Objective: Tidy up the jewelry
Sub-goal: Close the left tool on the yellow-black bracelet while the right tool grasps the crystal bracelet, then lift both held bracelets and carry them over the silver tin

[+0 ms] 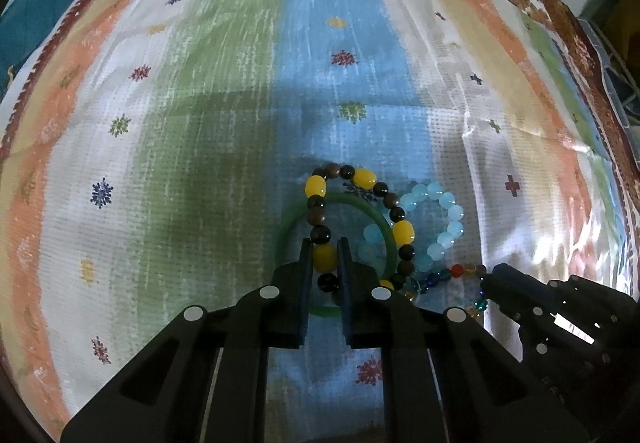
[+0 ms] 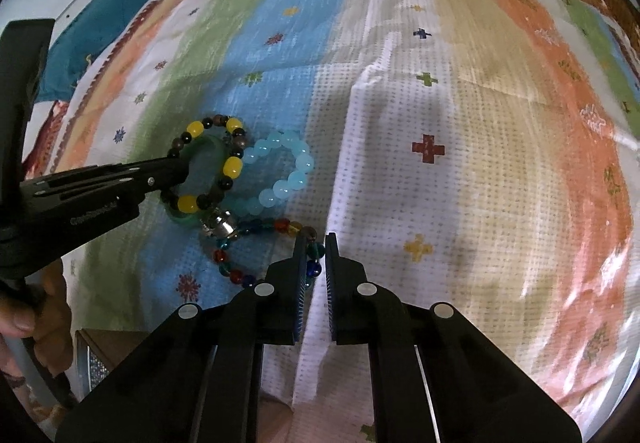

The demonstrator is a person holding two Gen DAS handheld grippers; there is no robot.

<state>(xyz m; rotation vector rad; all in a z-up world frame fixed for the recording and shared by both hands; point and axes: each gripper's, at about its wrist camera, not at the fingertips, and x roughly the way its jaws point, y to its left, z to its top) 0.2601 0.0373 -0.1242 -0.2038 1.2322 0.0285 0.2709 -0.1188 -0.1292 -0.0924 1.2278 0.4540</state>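
Four pieces of jewelry lie tangled on the striped cloth. My left gripper (image 1: pixel 324 247) is shut on a yellow bead of the yellow-and-dark bead bracelet (image 1: pixel 362 179), which lies across a green bangle (image 1: pixel 287 235). A pale blue bead bracelet (image 1: pixel 440 199) lies to its right. In the right wrist view my right gripper (image 2: pixel 315 243) is shut on a teal bead of the multicolour glass bead bracelet (image 2: pixel 282 225). That bracelet runs left to a silver charm (image 2: pixel 221 225). The left gripper (image 2: pixel 182 167) comes in from the left over the green bangle (image 2: pixel 208 145) and the yellow-and-dark bracelet (image 2: pixel 233 167).
The striped cloth (image 1: pixel 224 103) with small flower and cross prints covers the whole surface, with a crease (image 2: pixel 356 91) down its middle. A teal fabric (image 2: pixel 104 15) lies at the far left edge. A hand (image 2: pixel 24 319) and a brown box (image 2: pixel 104 347) sit at lower left.
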